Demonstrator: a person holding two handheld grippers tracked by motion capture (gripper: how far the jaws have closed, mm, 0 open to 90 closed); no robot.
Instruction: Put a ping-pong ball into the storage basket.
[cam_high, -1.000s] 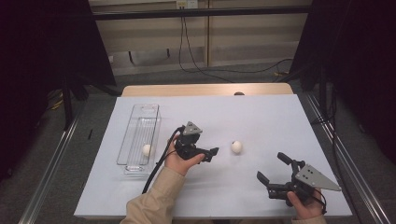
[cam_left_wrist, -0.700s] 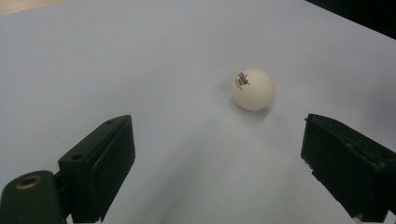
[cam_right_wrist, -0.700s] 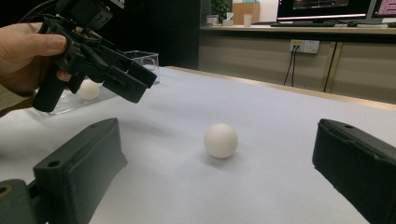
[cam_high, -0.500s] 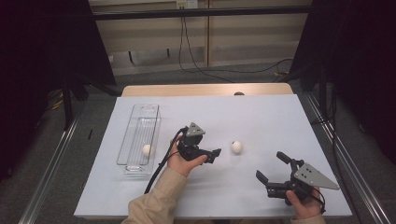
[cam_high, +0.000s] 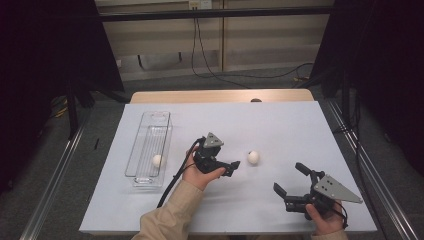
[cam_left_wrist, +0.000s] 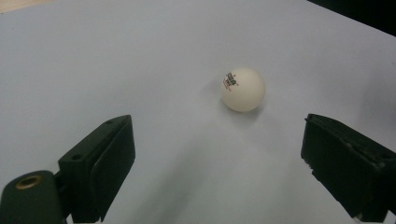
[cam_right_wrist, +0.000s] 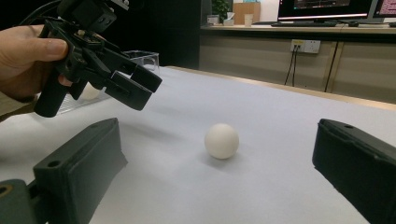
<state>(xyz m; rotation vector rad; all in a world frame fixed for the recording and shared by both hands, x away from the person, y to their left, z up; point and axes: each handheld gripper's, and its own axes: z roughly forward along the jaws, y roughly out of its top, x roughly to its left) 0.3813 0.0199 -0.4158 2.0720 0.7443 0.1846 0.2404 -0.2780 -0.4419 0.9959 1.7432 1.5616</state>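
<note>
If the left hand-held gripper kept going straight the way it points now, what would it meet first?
Most likely the white ball on the table: it lies ahead of the left hand-held gripper, whose jaws stand open, a little right of centre in the left gripper view. How far ahead is unclear.

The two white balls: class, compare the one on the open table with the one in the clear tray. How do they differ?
The loose ball lies on the bare white table, while the tray ball sits inside the clear tray. The loose ball lies ahead of the left gripper, whose jaws stand open; the tray ball lies behind that gripper's hand. Both are small, round and white, and neither is gripped.
</note>
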